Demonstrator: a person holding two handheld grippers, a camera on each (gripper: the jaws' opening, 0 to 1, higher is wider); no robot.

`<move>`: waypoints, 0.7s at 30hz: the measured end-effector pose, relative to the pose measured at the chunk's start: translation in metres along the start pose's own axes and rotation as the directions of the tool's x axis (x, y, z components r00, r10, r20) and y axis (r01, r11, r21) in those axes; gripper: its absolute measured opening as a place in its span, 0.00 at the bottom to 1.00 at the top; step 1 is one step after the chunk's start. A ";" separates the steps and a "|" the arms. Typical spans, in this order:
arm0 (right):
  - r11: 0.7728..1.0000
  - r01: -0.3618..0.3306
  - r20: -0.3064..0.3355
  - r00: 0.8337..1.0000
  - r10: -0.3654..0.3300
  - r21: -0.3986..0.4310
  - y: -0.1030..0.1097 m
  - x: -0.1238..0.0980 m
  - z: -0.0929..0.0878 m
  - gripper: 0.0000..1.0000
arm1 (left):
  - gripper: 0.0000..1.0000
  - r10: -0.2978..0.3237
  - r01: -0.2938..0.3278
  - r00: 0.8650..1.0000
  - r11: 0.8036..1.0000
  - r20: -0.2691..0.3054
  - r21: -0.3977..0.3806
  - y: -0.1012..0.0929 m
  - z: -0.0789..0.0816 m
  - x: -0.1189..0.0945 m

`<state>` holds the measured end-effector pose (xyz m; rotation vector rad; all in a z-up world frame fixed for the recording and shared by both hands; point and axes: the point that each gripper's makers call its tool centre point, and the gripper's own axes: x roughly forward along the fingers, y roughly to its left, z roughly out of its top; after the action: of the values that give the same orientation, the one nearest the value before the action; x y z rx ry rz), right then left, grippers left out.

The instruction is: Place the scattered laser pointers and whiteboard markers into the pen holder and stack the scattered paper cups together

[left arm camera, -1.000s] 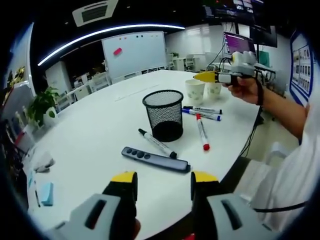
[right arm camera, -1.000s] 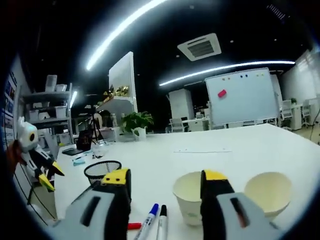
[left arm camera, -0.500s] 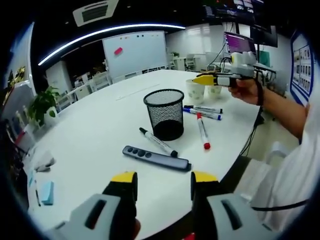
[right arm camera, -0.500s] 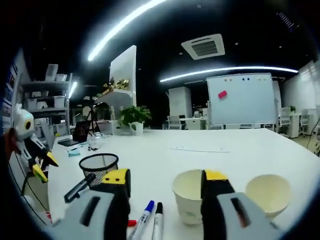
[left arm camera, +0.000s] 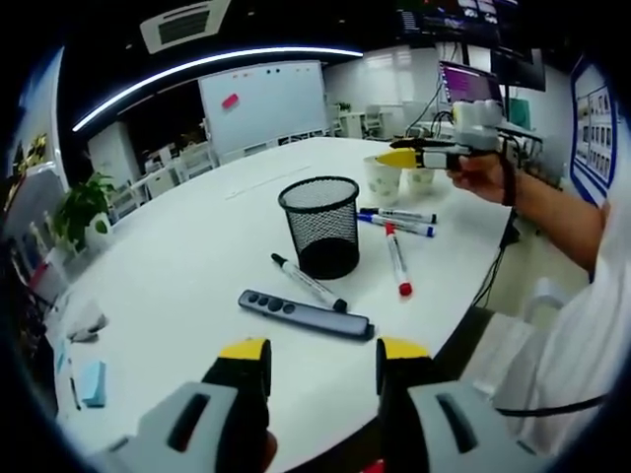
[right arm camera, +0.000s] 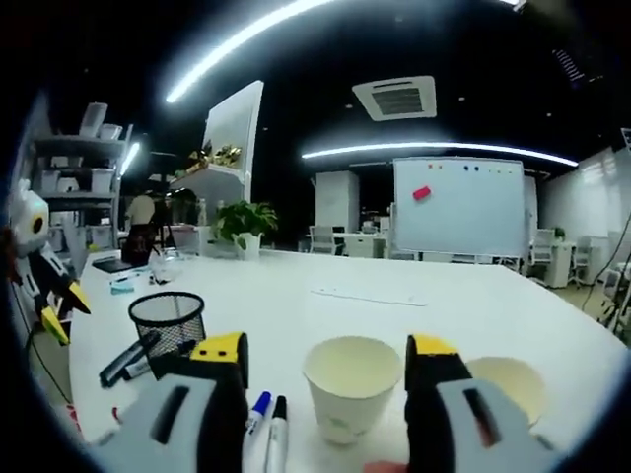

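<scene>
Right gripper view: the right hand-held gripper [right arm camera: 325,360], jaws wide and empty, lines up on the near cream paper cup [right arm camera: 351,387] standing upright on the white worktop [right arm camera: 296,305]; light, thin-walled, crushable, so pinch the rim gently. Beyond, a second cream paper cup [right arm camera: 508,384]; further left, the black mesh pen holder [right arm camera: 166,320].

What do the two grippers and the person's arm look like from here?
Both grippers have black jaws with yellow tips on light grey bodies: the left gripper and the right gripper. The person's hand wears a dark wrist strap, and the sleeve is white.
</scene>
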<state>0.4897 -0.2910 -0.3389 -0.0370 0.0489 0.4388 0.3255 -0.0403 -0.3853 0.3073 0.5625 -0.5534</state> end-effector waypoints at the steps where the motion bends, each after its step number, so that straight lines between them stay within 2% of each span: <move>1: 1.000 0.002 -0.001 1.000 -0.002 0.000 -0.001 0.001 0.000 0.61 | 0.43 0.000 0.000 1.000 1.000 -0.002 0.001 0.000 0.000 0.000; 8: 1.000 0.017 -0.038 0.999 -0.018 -0.021 -0.005 0.004 -0.009 0.62 | 0.43 0.000 0.000 1.000 1.000 0.001 0.005 0.000 0.002 -0.002; 21: 0.999 0.021 -0.037 0.999 -0.022 -0.030 -0.008 0.008 -0.011 0.63 | 0.43 -0.003 0.003 1.000 1.000 -0.003 0.004 -0.004 0.001 -0.001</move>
<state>0.5004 -0.2956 -0.3499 -0.0746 0.0788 0.4175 0.3231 -0.0431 -0.3842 0.3109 0.5645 -0.5575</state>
